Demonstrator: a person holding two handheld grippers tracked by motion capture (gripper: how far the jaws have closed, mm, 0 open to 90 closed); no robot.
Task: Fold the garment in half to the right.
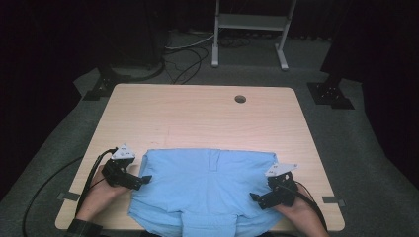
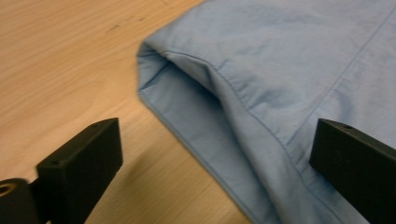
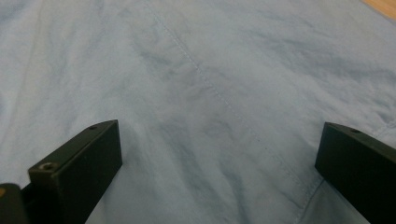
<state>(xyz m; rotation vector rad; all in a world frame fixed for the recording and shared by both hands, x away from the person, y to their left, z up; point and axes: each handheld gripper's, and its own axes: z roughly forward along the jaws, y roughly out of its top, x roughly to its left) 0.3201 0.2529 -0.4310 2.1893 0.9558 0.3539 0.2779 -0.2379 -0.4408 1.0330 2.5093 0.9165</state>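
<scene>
So that its side edges can be gripped for folding, the blue garment (image 1: pixel 207 190) is flanked by the left claw (image 1: pixel 143 179) and right claw (image 1: pixel 255 197), both held wide and empty.

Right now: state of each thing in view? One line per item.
Light blue garment: lying flat on the table, partly folded, near edge hanging over the table's front.
Left gripper: open, jaws astride the garment's left folded edge, not closed on it.
Right gripper: open, jaws spread over the cloth, gripping nothing.
Table: bare wood beyond the garment.
</scene>
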